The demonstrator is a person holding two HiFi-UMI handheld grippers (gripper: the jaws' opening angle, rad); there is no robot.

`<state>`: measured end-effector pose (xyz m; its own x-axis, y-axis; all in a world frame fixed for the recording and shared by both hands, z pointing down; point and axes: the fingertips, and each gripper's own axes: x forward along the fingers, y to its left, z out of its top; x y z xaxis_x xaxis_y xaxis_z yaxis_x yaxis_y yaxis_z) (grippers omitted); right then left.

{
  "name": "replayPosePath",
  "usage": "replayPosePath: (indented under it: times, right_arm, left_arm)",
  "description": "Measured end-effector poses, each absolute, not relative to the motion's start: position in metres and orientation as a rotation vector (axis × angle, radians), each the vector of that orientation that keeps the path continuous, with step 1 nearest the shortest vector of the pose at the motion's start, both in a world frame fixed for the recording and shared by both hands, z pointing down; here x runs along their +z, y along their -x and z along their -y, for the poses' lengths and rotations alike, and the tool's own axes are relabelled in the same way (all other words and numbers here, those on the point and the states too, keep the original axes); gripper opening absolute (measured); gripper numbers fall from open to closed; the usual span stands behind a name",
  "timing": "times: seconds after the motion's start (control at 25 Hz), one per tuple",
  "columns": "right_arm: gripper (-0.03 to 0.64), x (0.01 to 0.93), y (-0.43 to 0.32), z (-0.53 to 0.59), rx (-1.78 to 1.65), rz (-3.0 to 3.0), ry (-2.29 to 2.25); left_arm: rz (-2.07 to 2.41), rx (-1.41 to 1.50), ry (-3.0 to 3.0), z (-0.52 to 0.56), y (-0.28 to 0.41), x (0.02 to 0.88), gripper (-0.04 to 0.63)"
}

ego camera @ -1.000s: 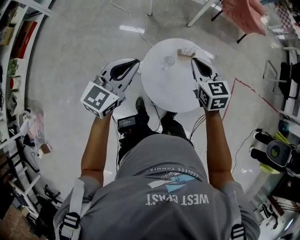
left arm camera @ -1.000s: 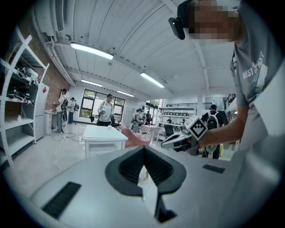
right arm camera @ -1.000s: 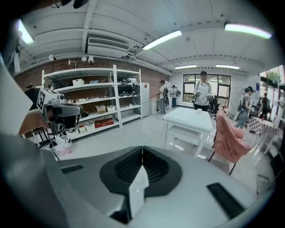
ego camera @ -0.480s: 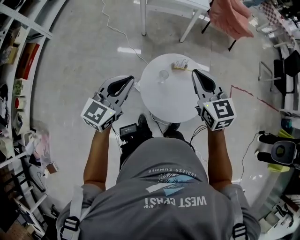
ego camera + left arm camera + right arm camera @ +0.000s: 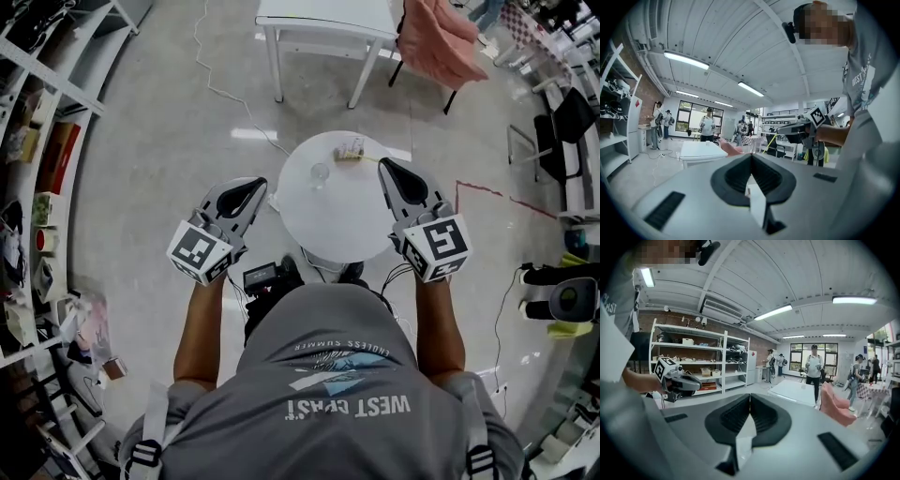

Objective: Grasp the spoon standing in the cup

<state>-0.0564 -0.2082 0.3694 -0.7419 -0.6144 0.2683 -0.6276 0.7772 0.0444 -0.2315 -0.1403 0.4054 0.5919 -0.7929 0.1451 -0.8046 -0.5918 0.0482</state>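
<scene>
The left gripper [image 5: 751, 157] has its jaws pressed together with nothing between them. In the head view it [image 5: 259, 185] sits left of centre, over the floor just off the left edge of the round white table [image 5: 352, 220], with its marker cube [image 5: 200, 251] toward the person. The right gripper [image 5: 750, 397] is likewise closed on nothing, its dark pads meeting at the tip. From above it [image 5: 384, 165] hangs right of centre, over the right edge of the round table, with its own marker cube [image 5: 436, 247] lower in the frame.

Between the two gripper tips, in the upper left part of the tabletop, stands a small clear cup [image 5: 321, 172], apart from both grippers. The spoon is too small to make out in it. Just up and right of the cup, near the table's far edge, lies a small pale object [image 5: 350, 151] that cannot be identified.

At the upper centre of the head view stands a white rectangular table [image 5: 323, 13], with a pink chair [image 5: 438, 42] at its right. Shelving [image 5: 42, 112] runs down the left edge, and a red tape line [image 5: 487, 192] marks the floor at the right. The person's grey shirt [image 5: 337, 394] fills the bottom of the frame.
</scene>
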Motion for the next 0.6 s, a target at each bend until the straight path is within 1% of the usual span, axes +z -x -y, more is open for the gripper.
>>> replayPosePath:
  times: [0.6]
  right_arm:
    - [0.003,0.348,0.046,0.186,-0.014,2.732,-1.007]
  left_arm:
    - [1.323,0.151,-2.757,0.131,0.224,0.405,0.005]
